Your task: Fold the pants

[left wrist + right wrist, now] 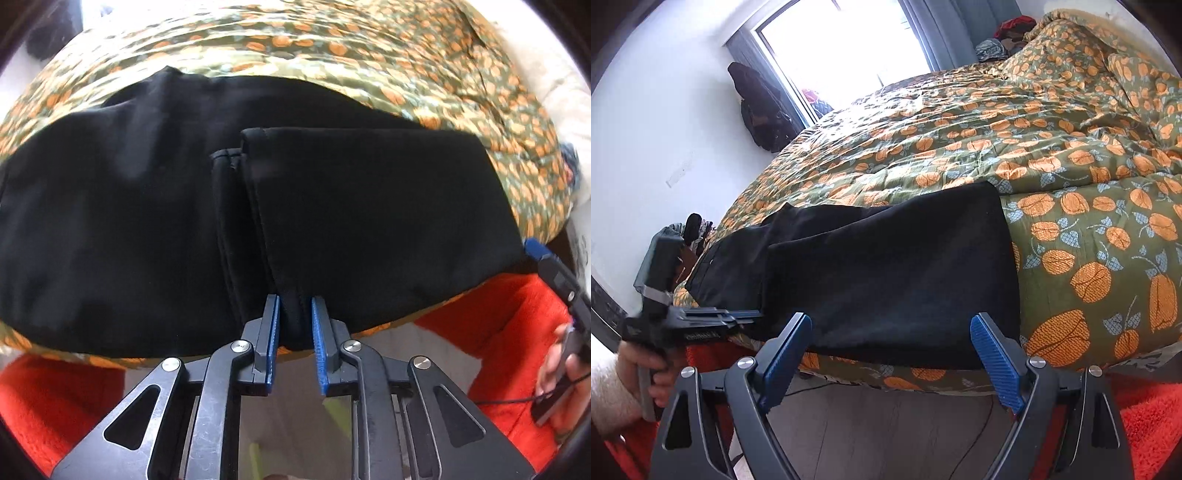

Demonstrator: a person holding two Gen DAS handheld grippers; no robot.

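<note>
Pants (pixel 332 206): black, folded over themselves, hems lying on top, at the near edge of the floral bedspread (pixel 1071 166)
Left gripper (pixel 294 325): blue pads pinching a pants fold at that edge
Right gripper (pixel 890 350): jaws spread wide, just short of the pants

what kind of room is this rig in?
Most likely a home bedroom: a bed with a floral comforter fills the right wrist view, a bright window sits behind it, and loose clothes are piled at the far end. Black pants lie on the bed.
</note>
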